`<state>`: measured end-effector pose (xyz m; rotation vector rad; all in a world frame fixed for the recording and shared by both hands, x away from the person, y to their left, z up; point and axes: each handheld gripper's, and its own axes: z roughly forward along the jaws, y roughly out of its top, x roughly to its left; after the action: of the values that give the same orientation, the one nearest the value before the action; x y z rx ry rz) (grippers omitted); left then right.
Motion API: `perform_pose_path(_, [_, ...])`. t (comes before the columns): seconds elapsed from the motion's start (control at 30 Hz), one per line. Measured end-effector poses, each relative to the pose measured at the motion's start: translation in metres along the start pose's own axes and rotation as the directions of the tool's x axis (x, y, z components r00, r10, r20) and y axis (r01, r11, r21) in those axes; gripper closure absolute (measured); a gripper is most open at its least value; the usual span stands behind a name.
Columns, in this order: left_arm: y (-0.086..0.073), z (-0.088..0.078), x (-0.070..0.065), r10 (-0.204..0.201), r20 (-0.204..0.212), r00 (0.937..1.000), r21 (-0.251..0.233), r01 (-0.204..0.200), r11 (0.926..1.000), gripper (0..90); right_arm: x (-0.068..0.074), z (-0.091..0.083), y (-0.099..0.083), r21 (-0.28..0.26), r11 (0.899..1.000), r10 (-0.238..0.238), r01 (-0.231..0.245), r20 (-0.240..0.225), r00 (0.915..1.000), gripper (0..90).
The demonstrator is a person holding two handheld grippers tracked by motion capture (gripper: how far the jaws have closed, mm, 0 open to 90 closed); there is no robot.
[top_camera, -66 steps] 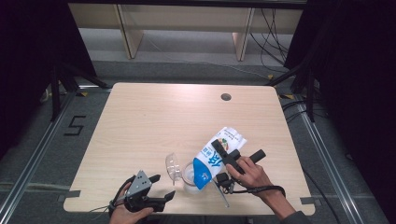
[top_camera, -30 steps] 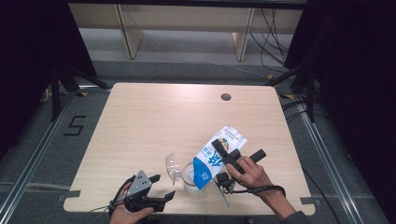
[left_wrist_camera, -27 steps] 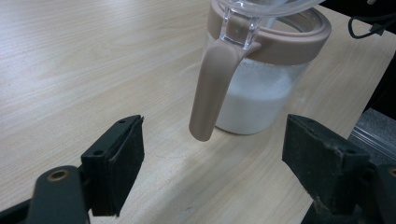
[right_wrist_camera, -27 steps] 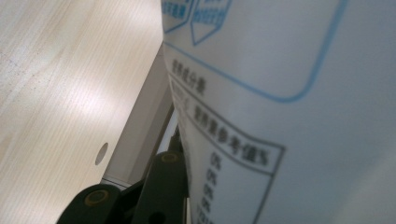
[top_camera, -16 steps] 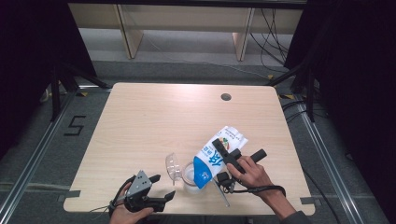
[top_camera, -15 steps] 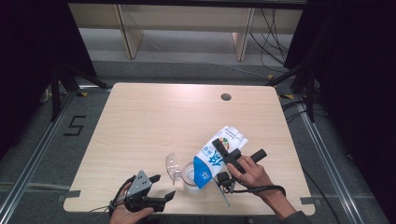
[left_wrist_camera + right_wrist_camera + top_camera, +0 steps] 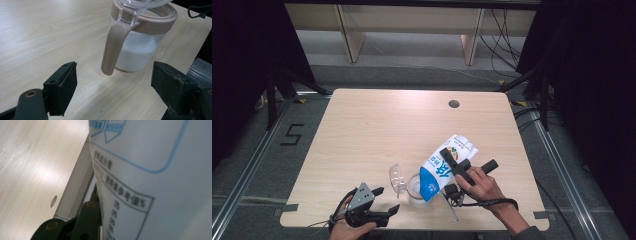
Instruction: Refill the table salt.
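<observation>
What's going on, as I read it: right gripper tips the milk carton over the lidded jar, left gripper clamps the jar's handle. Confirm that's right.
One thing is wrong: the left gripper does not clamp the handle. In the left gripper view its jaws stand open, short of the handle and touching nothing. The rest holds: the right gripper tips the milk carton over the jar.

The table (image 7: 377, 130) is pale matt wood grain. The jug (image 7: 140, 47) is clear glossy plastic with a smooth beige handle (image 7: 112, 47) and rim. The carton (image 7: 442, 167) looks like smooth printed paperboard; gripper pads (image 7: 63, 87) are matt black.
</observation>
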<state>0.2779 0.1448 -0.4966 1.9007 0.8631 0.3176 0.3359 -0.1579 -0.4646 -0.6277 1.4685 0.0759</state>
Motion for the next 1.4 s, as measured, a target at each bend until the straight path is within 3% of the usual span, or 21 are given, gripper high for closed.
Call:
perform_pose_path(0.2, [0.0001, -0.0002, -0.0001, 0.001, -0.002, 1.0000, 0.001, -0.001, 1.0000, 20.5, -0.0019, -0.0002, -0.0005, -0.005, 1.000, -0.021, 0.021, 0.004, 0.9998, 75.5])
perform_pose_path(0.27, [0.0001, 0.0000, 0.0001, 0.003, 0.000, 1.0000, 0.001, -0.003, 1.0000, 20.5, -0.0002, -0.0001, -0.0008, -0.001, 1.000, 0.002, -0.002, 0.008, 1.0000, 75.5])
perform_pose_path(0.33, [-0.0002, 0.0000, -0.0006, -0.012, -0.004, 0.9999, 0.000, 0.012, 0.9999, 20.5, -0.0016, 0.0001, -0.0008, -0.005, 1.000, -0.010, 0.010, 0.012, 0.9999, 75.7])
perform_pose_path(0.5, [0.0001, -0.0002, 0.0000, 0.002, -0.003, 1.0000, 0.001, -0.002, 1.0000, 20.5, -0.0005, -0.0003, -0.0006, 0.001, 1.000, 0.004, -0.004, 0.002, 1.0000, 75.8])
perform_pose_path(0.53, [-0.0002, 0.0000, -0.0007, -0.011, -0.004, 0.9999, 0.000, 0.011, 0.9999, 20.5, -0.0015, -0.0004, -0.0004, -0.002, 1.000, -0.017, 0.017, 0.003, 0.9999, 75.8])
perform_pose_path(0.67, [0.0000, -0.0004, -0.0008, -0.008, -0.008, 0.9999, 0.001, 0.008, 1.0000, 20.5, -0.0001, 0.0000, 0.0006, -0.010, 1.000, -0.008, 0.008, 0.005, 1.0000, 76.3])
perform_pose_path(0.77, [0.0001, -0.0003, 0.0001, 0.002, -0.001, 1.0000, -0.003, -0.002, 1.0000, 20.5, 0.0019, -0.0001, 0.0011, -0.014, 0.999, 0.031, -0.031, -0.008, 0.9995, 76.5])
perform_pose_path(0.83, [0.0000, -0.0003, -0.0001, -0.003, -0.002, 1.0000, -0.005, 0.003, 1.0000, 20.5, -0.0004, 0.0005, 0.0013, -0.030, 0.999, 0.013, -0.014, -0.012, 0.9998, 76.6])
perform_pose_path(1.03, [0.0002, -0.0002, -0.0004, -0.003, -0.002, 1.0000, -0.008, 0.003, 1.0000, 20.5, 0.0031, -0.0002, -0.0002, -0.030, 0.994, 0.102, -0.103, -0.034, 0.9942, 77.0])
perform_pose_path(1.07, [0.0001, -0.0002, -0.0004, -0.003, -0.002, 1.0000, -0.007, 0.003, 1.0000, 20.6, 0.0032, 0.0004, -0.0005, -0.037, 0.994, 0.105, -0.106, -0.036, 0.9938, 77.0])
perform_pose_path(1.1, [0.0001, 0.0000, -0.0006, -0.006, -0.001, 1.0000, -0.011, 0.006, 0.9999, 20.5, 0.0006, 0.0013, -0.0008, -0.054, 0.995, 0.078, -0.080, -0.035, 0.9963, 77.1])
perform_pose_path(1.17, [-0.0001, 0.0001, -0.0009, -0.015, -0.002, 0.9999, -0.012, 0.015, 0.9998, 20.5, 0.0054, -0.0001, -0.0023, -0.038, 0.990, 0.133, -0.135, -0.056, 0.9896, 77.3])
perform_pose_path(1.2, [0.0000, -0.0001, -0.0007, -0.014, -0.004, 0.9999, -0.008, 0.014, 0.9999, 20.5, 0.0047, 0.0008, -0.0024, -0.048, 0.989, 0.137, -0.140, -0.050, 0.9893, 77.4])
perform_pose_path(1.23, [0.0001, -0.0004, -0.0001, -0.001, -0.002, 1.0000, -0.006, 0.001, 1.0000, 20.6, 0.0043, -0.0005, -0.0027, -0.024, 0.988, 0.148, -0.150, -0.073, 0.9863, 77.4])
perform_pose_path(1.27, [0.0001, -0.0003, -0.0002, -0.002, -0.002, 1.0000, -0.006, 0.002, 1.0000, 20.5, 0.0016, 0.0008, -0.0034, -0.045, 0.990, 0.129, -0.132, -0.060, 0.9898, 77.5])
perform_pose_path(1.3, [0.0002, -0.0004, -0.0002, 0.000, -0.001, 1.0000, -0.006, 0.000, 1.0000, 20.5, 0.0046, 0.0005, -0.0042, -0.033, 0.984, 0.170, -0.173, -0.078, 0.9824, 77.5])
perform_pose_path(1.33, [0.0002, 0.0000, -0.0006, -0.005, -0.001, 1.0000, -0.011, 0.005, 0.9999, 20.5, 0.0033, 0.0014, -0.0057, -0.050, 0.989, 0.138, -0.142, -0.079, 0.9873, 77.5])
perform_pose_path(1.4, [0.0002, 0.0000, -0.0006, -0.005, -0.001, 1.0000, -0.011, 0.005, 0.9999, 20.5, 0.0010, 0.0025, -0.0060, -0.062, 0.990, 0.118, -0.123, -0.080, 0.9898, 77.6])
